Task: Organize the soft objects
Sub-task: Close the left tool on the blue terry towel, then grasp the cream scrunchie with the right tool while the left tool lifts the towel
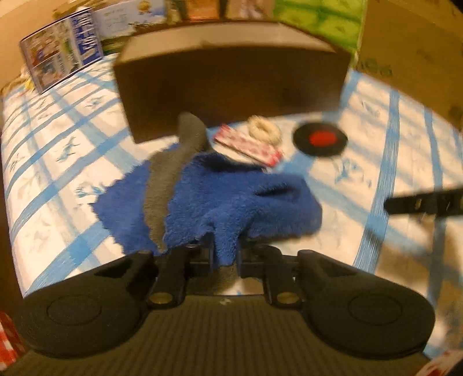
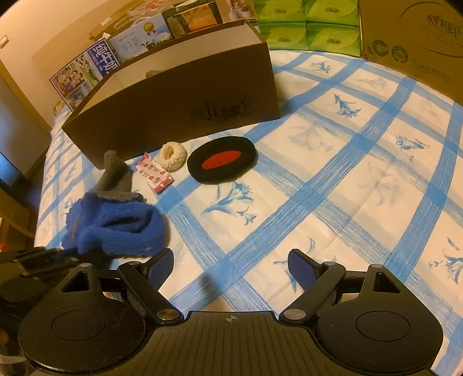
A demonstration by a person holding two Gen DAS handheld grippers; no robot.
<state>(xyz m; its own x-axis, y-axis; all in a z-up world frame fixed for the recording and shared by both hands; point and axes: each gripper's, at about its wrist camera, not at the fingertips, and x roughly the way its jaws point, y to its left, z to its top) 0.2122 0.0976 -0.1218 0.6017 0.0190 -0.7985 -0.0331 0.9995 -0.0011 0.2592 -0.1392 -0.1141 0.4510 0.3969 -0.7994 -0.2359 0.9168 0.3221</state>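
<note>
Fleece fills the view along my left claw (image 1: 225,254): its jaws are pinched together on the near edge of a fluffy royal-blue fabric piece (image 1: 231,202), a tuft of which hangs down between the pads. No earlier look is at hand, so I only say that the grip is tight. My right claw (image 2: 231,267) hangs empty over the blue-and-white checked bedsheet printed with blue flowers (image 2: 332,179), its blue-padded fingers (image 2: 302,270) wide apart with nothing between them. From that side the blue fleece (image 2: 115,228) sits bunched to the left of my right claw, with my left claw's dark frame touching it.

A grey knitted sock-like piece (image 1: 170,179) lies draped across the blue fleece and reaches away toward the box. Just past it lie a small white packet with red prints (image 2: 154,173), then a cream woolly ring (image 2: 172,156) touching the packet's far end, then a black round pad with a red centre (image 2: 221,162) a little to the right, apart from the ring.

Behind all of these stands a long open brown cardboard box (image 2: 179,98). Farther back are printed cartons (image 2: 84,72), green tissue packs (image 2: 306,26) and a large brown carton (image 2: 411,37).
</note>
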